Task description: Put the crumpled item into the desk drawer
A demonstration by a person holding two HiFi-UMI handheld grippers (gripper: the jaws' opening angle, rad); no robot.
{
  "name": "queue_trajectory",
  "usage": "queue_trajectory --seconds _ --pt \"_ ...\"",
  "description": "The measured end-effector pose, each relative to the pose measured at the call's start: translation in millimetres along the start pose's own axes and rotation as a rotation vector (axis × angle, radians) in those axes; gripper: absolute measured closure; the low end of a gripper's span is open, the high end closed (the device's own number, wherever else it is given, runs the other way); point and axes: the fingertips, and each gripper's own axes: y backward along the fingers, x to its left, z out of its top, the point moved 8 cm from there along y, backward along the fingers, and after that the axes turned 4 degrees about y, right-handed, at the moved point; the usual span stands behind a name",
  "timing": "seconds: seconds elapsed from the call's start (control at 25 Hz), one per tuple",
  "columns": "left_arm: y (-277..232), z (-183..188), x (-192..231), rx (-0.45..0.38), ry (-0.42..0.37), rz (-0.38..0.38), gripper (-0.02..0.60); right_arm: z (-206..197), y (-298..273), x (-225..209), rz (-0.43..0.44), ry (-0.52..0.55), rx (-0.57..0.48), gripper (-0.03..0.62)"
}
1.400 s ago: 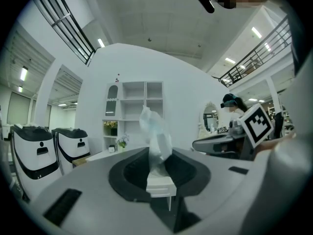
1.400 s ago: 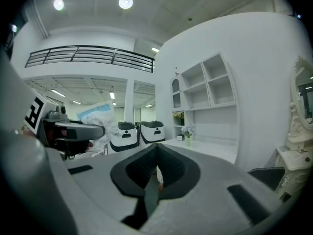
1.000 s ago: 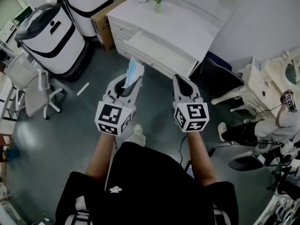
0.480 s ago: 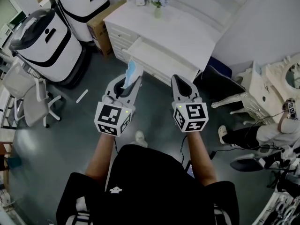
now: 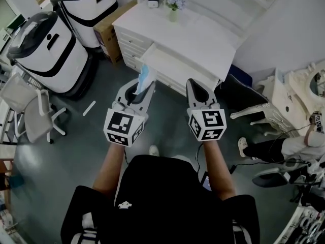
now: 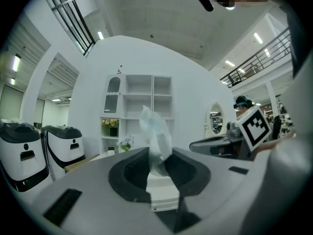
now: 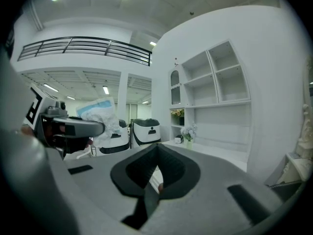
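Observation:
A crumpled white and pale blue item (image 5: 145, 78) sticks up from my left gripper (image 5: 142, 88), which is shut on its lower end. In the left gripper view the crumpled item (image 6: 155, 142) rises from the closed jaws of the left gripper (image 6: 157, 171). My right gripper (image 5: 195, 85) is level beside it, its jaws together with nothing in them; the right gripper (image 7: 155, 174) shows the same in its own view. Just beyond both grippers stands the white desk (image 5: 208, 34), with its drawer (image 5: 179, 69) pulled open.
Two white and black machines (image 5: 48, 47) and a cardboard box (image 5: 108, 28) stand left of the desk. A vase of flowers (image 5: 174, 5) is on the desk top. A dark chair (image 5: 239, 87) and white furniture (image 5: 292, 90) are at the right, an office chair (image 5: 28, 105) at the left.
Both grippers have moved forward together toward the desk, so the open drawer now lies closer in front of them. The crumpled item stays gripped in the left one.

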Motion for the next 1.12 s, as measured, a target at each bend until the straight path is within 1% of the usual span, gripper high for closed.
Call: queue_trajectory --seconds 0.16,0.36,0.6,0.8,0.88,0.96,1.12 --pt "-1 -2 10 0.001 0.002 -0.005 0.505 0 -8 6 -0.002 0.001 -0.001 0.599" --pt "-7 -10 14 0.023 0.015 -0.012 0.505 -5 -15 7 -0.003 0.0 0.016 0.599" --pt "-20 -14 19 0.038 0.01 -0.015 0.505 -8 -26 -2 -0.009 -0.004 0.03 0.599" --pt "-41 -16 21 0.048 -0.042 -0.011 0.505 -12 -41 -19 -0.015 -0.013 0.04 0.599" --pt "-52 -20 23 0.057 -0.026 -0.022 0.505 -16 -48 -25 -0.014 -0.018 0.045 0.599" --pt "-63 -24 26 0.061 0.008 -0.034 0.505 -19 -56 -33 -0.012 -0.02 0.05 0.599" --pt "-86 -30 33 0.068 0.029 -0.019 0.505 -25 -73 -49 -0.005 -0.03 0.063 0.599"
